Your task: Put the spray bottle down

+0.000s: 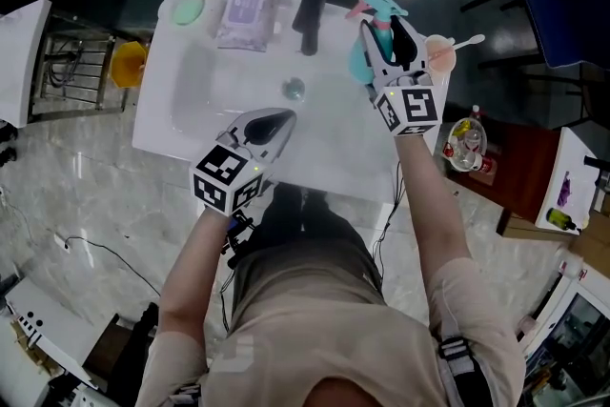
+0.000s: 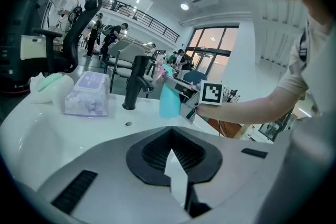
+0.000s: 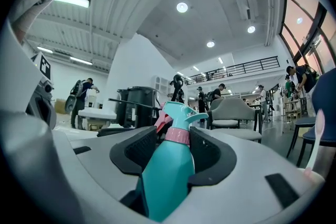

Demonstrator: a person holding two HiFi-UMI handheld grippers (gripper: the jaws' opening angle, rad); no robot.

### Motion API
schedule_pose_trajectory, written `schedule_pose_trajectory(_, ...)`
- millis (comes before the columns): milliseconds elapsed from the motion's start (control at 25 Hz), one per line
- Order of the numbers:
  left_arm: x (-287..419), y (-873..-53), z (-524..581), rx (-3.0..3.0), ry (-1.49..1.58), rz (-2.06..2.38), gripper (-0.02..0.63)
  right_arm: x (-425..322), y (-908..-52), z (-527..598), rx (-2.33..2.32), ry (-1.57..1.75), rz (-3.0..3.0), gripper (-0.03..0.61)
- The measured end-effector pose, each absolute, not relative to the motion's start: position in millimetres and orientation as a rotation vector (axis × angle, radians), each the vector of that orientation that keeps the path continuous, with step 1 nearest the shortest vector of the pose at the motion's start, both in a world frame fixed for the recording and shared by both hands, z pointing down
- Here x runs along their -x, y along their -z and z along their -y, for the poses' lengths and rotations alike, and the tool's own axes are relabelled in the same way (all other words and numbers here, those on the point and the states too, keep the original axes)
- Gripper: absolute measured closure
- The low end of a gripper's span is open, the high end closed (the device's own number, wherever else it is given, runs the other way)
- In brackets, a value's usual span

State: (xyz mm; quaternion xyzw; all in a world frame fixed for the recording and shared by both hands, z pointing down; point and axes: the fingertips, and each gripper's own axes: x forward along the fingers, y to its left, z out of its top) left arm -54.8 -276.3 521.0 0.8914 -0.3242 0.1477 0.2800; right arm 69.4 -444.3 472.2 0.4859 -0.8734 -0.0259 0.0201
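The right gripper (image 3: pixel 173 136) clenches a teal spray bottle (image 3: pixel 167 176) by its shoulder, just below the pink collar, nozzle up. The bottle is at the right rear of a white sink (image 1: pixel 191 100), between the black faucet (image 1: pixel 311 10) and a cup (image 1: pixel 440 52). Whether its base touches down cannot be told. The left gripper (image 2: pixel 169 131) hovers over the sink's front, jaws together and empty.

Pale marbled floor (image 1: pixel 76 195) at lower left, blue chair (image 1: pixel 562 14) at upper right, round ceiling lights (image 3: pixel 182 7) overhead, tall windows (image 3: pixel 310 18) at right edge, railed balcony (image 3: pixel 247 67) mid-right
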Motion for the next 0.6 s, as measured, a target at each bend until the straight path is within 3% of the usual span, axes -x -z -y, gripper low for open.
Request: schedule_pose_trajectory(600,48,-527,276,-2.397,-0.443,0.863,0.609,-70,-472,451,-1.499,0.109,2.712,0.385)
